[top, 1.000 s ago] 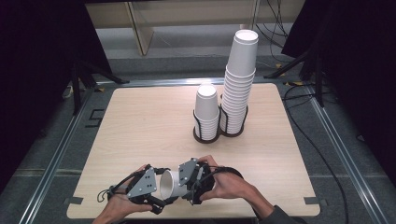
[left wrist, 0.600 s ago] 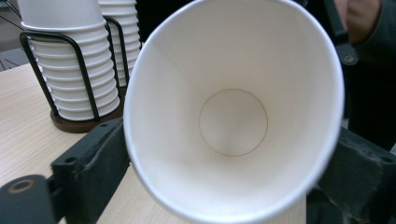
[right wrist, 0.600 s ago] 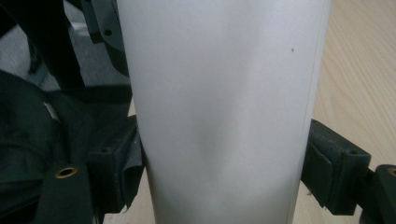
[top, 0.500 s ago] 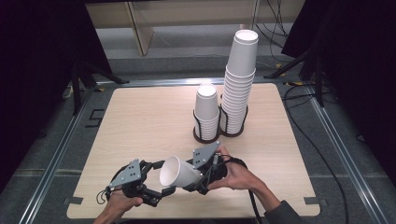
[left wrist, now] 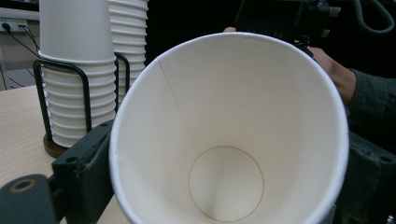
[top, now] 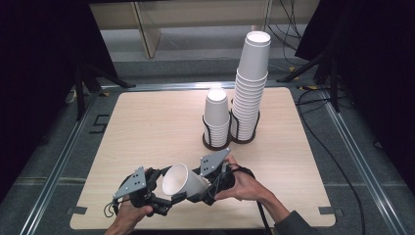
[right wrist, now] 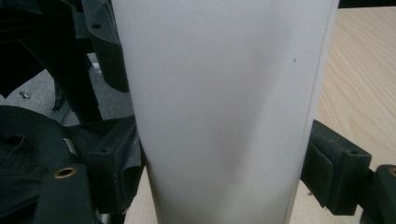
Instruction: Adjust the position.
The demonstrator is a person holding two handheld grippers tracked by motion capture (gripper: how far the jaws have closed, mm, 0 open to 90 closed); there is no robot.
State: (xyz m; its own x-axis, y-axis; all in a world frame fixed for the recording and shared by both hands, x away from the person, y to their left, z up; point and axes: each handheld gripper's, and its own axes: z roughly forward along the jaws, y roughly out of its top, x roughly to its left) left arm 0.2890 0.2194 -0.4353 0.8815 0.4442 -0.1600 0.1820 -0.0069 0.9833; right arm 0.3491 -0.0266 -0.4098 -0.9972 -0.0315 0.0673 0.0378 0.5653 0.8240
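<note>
Cup (top: 183,182) lies on its side above the table's (top: 147,122) near edge, mouth toward the left gripper (top: 164,203), whose jaws have just been opening and stand clear; right gripper (top: 208,188), nearer its base, clamps the wall.

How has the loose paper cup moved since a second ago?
Yes. The loose paper cup, lying flat and low a second ago, now tilts mouth-up toward the left and sits slightly nearer the cup rack.
</note>
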